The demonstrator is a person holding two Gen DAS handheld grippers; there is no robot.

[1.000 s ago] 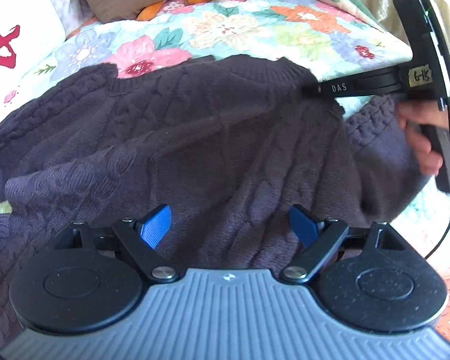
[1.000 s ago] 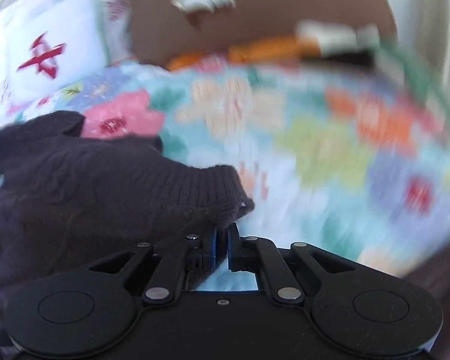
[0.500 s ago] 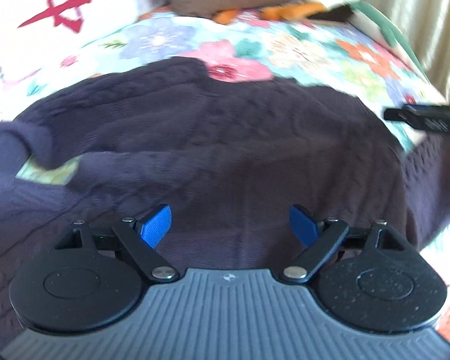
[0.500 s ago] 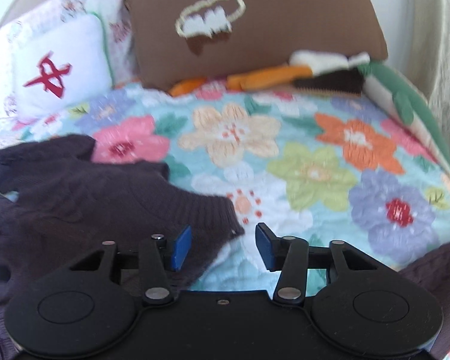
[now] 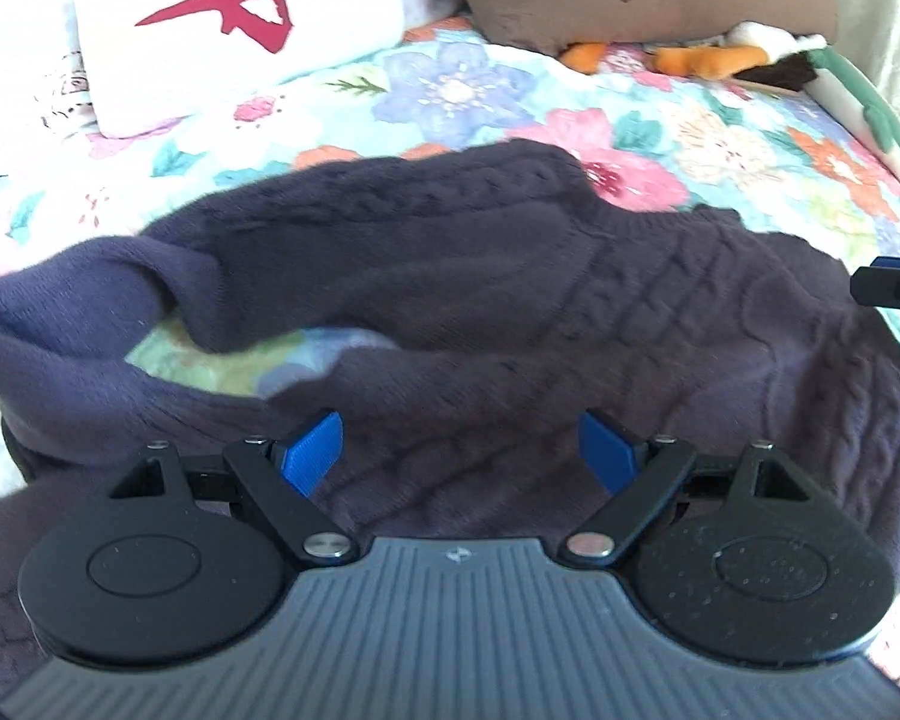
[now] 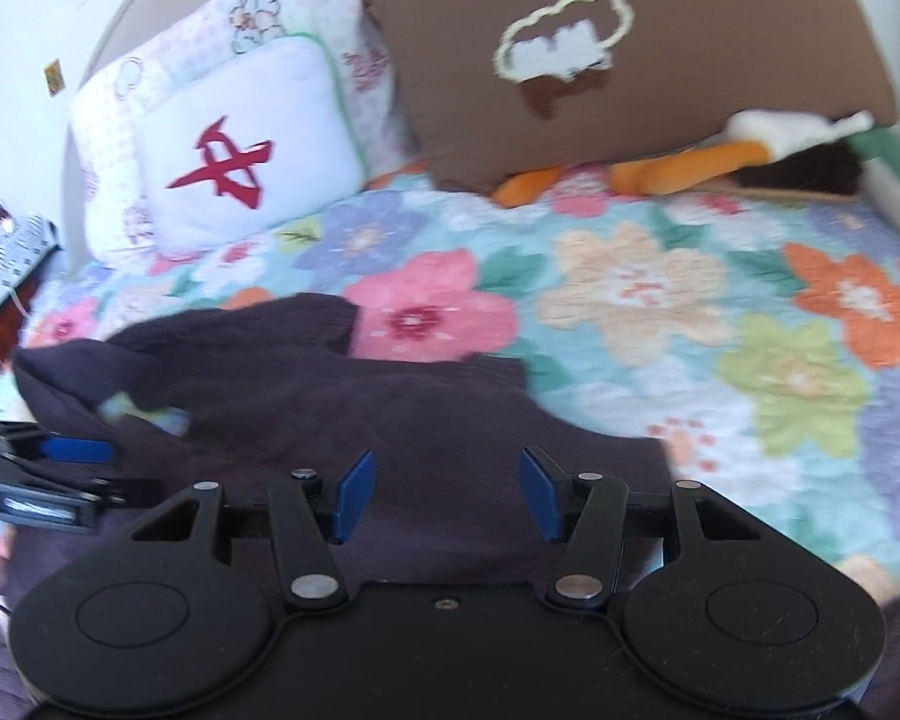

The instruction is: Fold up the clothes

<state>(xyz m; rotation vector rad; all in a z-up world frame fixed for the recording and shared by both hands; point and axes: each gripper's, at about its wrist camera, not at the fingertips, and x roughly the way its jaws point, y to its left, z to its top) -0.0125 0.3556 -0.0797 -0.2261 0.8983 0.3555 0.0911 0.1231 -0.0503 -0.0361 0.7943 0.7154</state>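
Note:
A dark purple cable-knit sweater [image 5: 510,300] lies on the flowered quilt [image 5: 450,84]; it also shows in the right wrist view [image 6: 330,408]. One sleeve is folded across its upper part, leaving a gap of quilt at the left. My left gripper [image 5: 459,450] is open and empty, low over the sweater's body. My right gripper [image 6: 444,492] is open and empty over the sweater's right edge; its tip shows at the right of the left wrist view [image 5: 894,288]. The left gripper shows at the left edge of the right wrist view [image 6: 48,474].
A white pillow with a red mark [image 6: 234,150] and a brown pillow [image 6: 630,60] stand at the head of the bed. An orange and white plush toy [image 6: 720,162] lies before the brown pillow. The quilt [image 6: 750,324] stretches bare to the right.
My right gripper opened and let go of the sweater's edge, then drew back over the sweater. My left gripper swung left, still open. The sleeve now lies folded across the sweater.

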